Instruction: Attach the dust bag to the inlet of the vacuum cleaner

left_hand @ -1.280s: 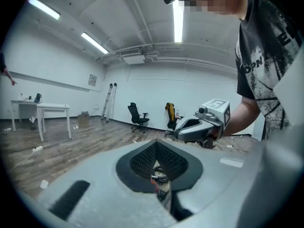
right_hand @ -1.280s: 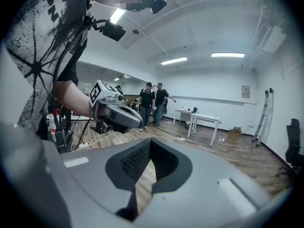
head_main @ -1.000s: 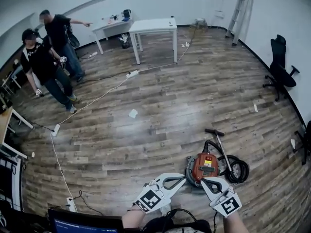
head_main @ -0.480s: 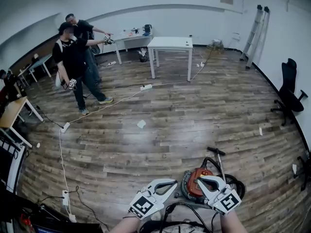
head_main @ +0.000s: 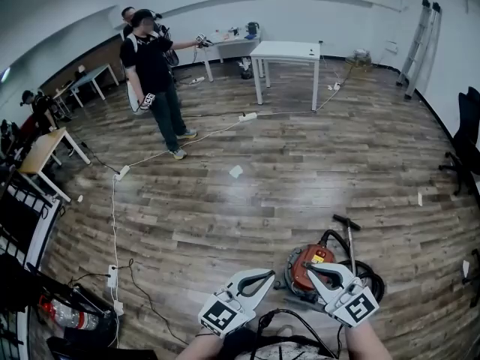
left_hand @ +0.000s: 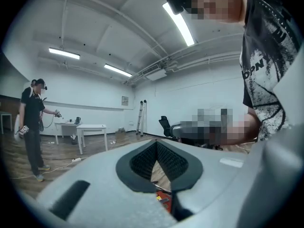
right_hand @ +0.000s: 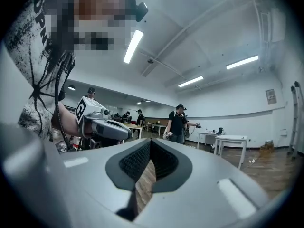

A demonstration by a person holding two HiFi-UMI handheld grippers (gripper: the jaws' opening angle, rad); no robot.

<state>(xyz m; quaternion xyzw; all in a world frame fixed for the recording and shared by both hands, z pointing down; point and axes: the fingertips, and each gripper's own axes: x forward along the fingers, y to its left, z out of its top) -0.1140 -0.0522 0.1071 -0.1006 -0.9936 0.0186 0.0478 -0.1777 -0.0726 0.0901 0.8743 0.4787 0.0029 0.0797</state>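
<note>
Red canister vacuum cleaner (head_main: 307, 267) resting on the wood floor (head_main: 247, 216), black hose (head_main: 369, 274) coiled at its right

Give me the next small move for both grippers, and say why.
Probably lower both toward the vacuum cleaner. The left gripper and right gripper are shut, empty and held level in the air, while it sits on the wood floor below them. No dust bag can be made out.
</note>
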